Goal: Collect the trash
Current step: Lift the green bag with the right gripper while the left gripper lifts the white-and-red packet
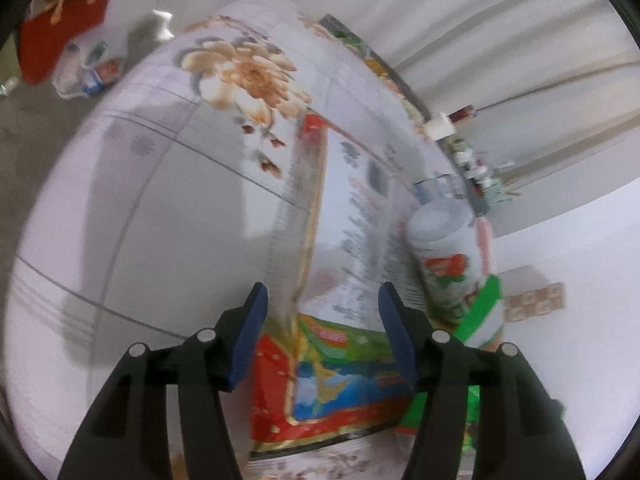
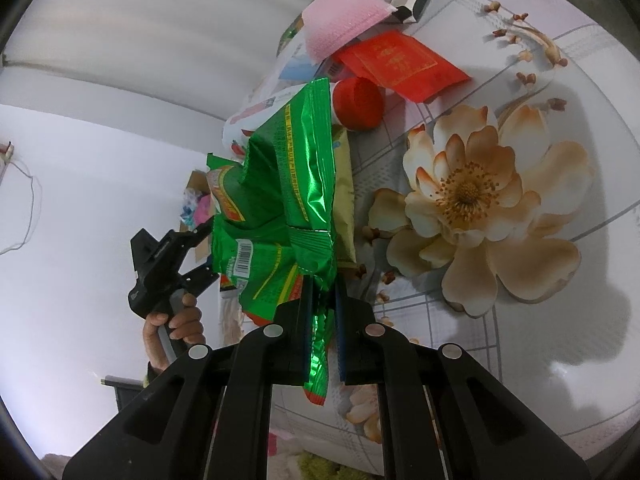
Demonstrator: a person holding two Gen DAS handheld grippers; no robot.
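Two grippers are in your hands above a desk (image 2: 560,360) covered in a white cloth printed with large peach flowers.

Your right gripper (image 2: 322,292) is clamped on the crumpled lower edge of a shiny green snack wrapper (image 2: 280,208), which it holds up off the desk with a yellowish wrapper (image 2: 344,200) just behind it. Beyond these, on the desk, lie a red round object (image 2: 358,104), a flat red packet (image 2: 400,64) and a pink padded pouch (image 2: 340,20).

Your left gripper (image 1: 320,296) has its blue pads (image 1: 250,336) apart, with a large empty bag (image 1: 348,240), white with red, green and blue print, lying between them; the blur hides whether the pads touch it. Just right of that bag stands a white bottle (image 1: 444,252) with a red and green label.

From the right wrist view, your left hand (image 2: 176,324) shows at the desk's far edge, gripping the black handle.
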